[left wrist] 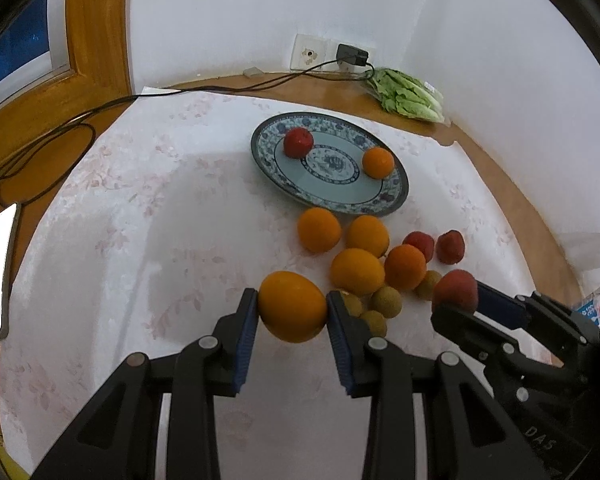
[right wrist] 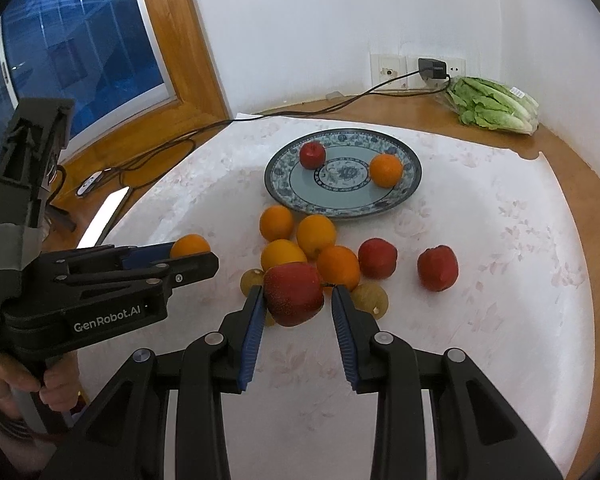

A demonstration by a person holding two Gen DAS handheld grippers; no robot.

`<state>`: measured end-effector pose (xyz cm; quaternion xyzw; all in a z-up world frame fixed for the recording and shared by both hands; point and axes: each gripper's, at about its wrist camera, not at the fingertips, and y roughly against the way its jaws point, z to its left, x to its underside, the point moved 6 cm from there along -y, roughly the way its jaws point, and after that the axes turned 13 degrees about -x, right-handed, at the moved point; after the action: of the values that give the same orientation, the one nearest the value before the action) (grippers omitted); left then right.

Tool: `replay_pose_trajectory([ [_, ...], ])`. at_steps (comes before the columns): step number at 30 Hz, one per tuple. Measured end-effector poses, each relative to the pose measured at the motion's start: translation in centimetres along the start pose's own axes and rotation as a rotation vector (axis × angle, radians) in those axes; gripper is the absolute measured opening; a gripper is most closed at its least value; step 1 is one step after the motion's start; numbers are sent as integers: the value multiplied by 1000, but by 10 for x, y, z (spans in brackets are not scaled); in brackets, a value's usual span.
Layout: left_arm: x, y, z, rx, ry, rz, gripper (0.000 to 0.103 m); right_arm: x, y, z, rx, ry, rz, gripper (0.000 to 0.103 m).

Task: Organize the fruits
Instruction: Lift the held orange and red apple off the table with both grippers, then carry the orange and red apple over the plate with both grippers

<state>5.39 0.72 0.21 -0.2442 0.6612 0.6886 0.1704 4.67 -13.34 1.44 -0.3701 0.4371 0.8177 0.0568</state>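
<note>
The left gripper pinches an orange squarely between its blue-padded jaws, the fruit held clear of the cloth-covered surface, while the right gripper clamps a red apple in the same way, both tools angled steeply downward toward the pile of fruit. Seen from the right wrist camera, the left tool reaches in from the left edge, nearly level in the picture, with a hand wrapped around its grip at the lower left. Just beyond the jaws lie four loose oranges bunched together, several small brownish fruits tucked beneath and beside them, and two more red apples, one touching the cluster and the other sitting apart to the right. Farther back on the cloth, a blue-patterned plate carries one red apple at its left and one orange at its right, set apart from each other. A bagged head of lettuce rests in the far corner of the wooden surface beneath a wall socket, from which a black cable trails toward the window frame.
</note>
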Motion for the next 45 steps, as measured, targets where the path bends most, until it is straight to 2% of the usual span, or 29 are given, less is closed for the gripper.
replay_pose_trajectory([
  [13,-7,0,-9,-9,-9,-3,36,-5,1,-6,-4,-3,-9,35],
  [27,-32,-6,-16,-19,3,-22,36,-33,6,-23,10,2,-37,35],
  [45,-53,-17,-19,-16,9,-24,36,-48,-1,-34,22,3,-32,35],
])
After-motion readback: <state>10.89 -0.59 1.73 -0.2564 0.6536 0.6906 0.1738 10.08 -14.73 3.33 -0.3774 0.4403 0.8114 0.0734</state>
